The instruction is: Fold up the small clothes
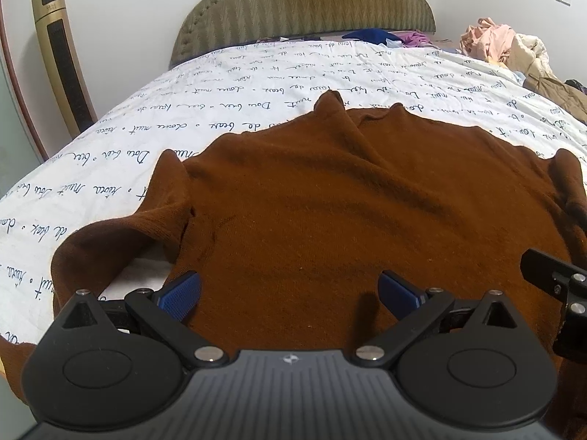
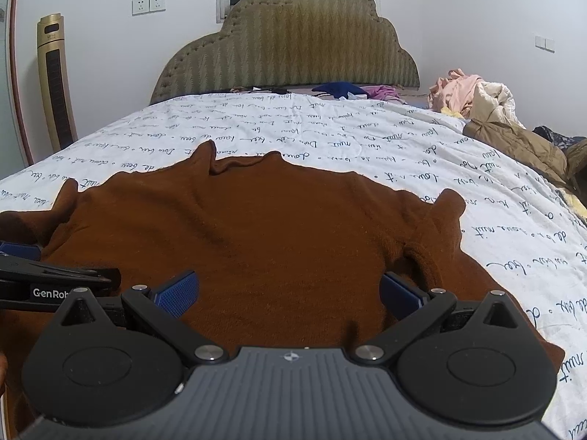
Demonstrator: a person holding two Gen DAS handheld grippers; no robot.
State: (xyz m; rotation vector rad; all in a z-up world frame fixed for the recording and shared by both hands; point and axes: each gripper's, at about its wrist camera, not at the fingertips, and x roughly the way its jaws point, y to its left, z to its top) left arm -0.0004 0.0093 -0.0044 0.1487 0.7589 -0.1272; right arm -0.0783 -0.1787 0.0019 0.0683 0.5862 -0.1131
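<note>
The bed (image 2: pixel 367 135), under its white script-printed cover, spread wide ahead of both tools, and the brown sweater (image 2: pixel 279 227) lay face-down or face-up, which could not be told, flat across its near half, collar pointing away toward the headboard (image 2: pixel 293 44). Bare cover lay beyond the collar and out to either side, so there was open room for a fold forward or inward. A heap of other clothes (image 2: pixel 473 95) sat far off to the right, well apart from the work.

The likeliest trouble seemed to lie in the fabric. The knit looked soft and slack, so a pinch taken too deep could catch the cover along with the hem, and a pinch on one layer only could drag the top panel and leave the under layer behind. The left sleeve (image 1: pixel 121 231) lay doubled back beside the body with a loop of bare cover showing inside it; lifting the hem might pull that sleeve askew.

The left tool (image 1: pixel 290 291) hovered low over the near part of the sweater, its blue pads (image 1: pixel 181 293) spread apart and gripping nothing. The right tool (image 2: pixel 288 291) stood just beside it, likewise spread and empty. They sat close, so an inward swing risked a knock.
</note>
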